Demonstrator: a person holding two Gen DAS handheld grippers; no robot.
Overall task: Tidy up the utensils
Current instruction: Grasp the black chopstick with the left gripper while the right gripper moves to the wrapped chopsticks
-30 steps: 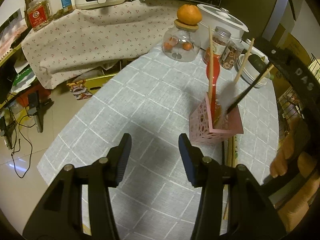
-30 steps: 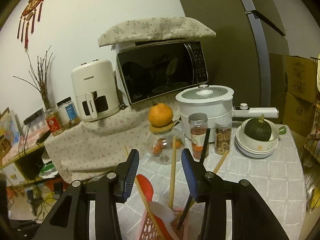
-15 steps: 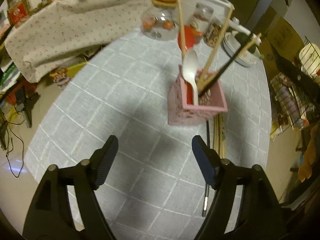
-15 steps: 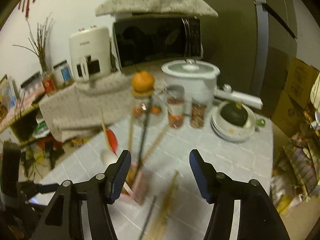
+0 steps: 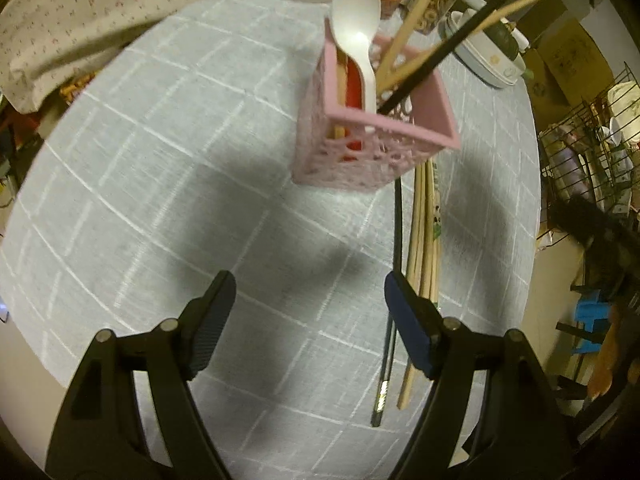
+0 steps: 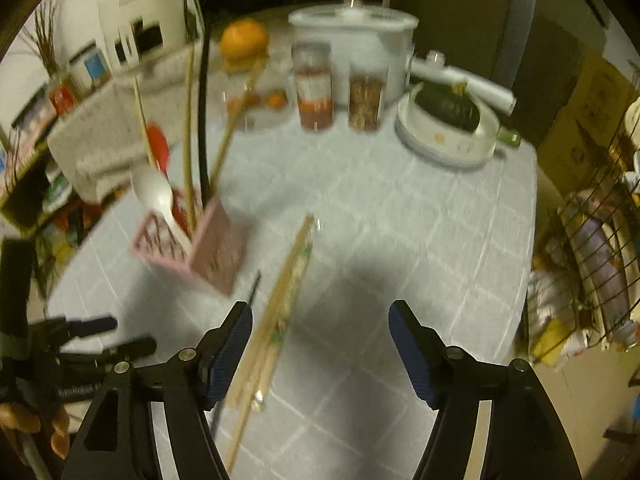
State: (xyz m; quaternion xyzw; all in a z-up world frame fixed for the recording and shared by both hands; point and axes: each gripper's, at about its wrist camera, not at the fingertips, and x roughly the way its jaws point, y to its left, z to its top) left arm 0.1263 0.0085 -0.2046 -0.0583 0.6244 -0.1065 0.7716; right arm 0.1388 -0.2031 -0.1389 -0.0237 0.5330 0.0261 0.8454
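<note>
A pink lattice utensil holder [image 5: 372, 136] stands on the grey checked tablecloth [image 5: 160, 184]. It holds a white spoon [image 5: 358, 12], a red spoon, wooden chopsticks and a black chopstick. Several wooden chopsticks [image 5: 424, 240] and one black chopstick [image 5: 394, 280] lie flat on the cloth just in front of it. My left gripper [image 5: 309, 284] hangs open above bare cloth, its right finger over the loose chopsticks. My right gripper [image 6: 320, 312] points down with its jaws opening and nothing between them. The loose chopsticks [image 6: 280, 300] pass under its left finger, and the holder [image 6: 216, 244] stands to its left.
At the table's far side stand two spice jars [image 6: 316, 88], a white cooker [image 6: 360, 36], stacked bowls with a green squash [image 6: 448, 120] and a glass jar topped by an orange [image 6: 244, 40]. A wire rack [image 6: 592, 264] stands off the right edge. A person's hand [image 6: 24, 420] shows at lower left.
Both grippers tipped downward and came closer to the table, and both sets of jaws spread wider. The holder now shows from above, and the loose chopsticks came into the right wrist view.
</note>
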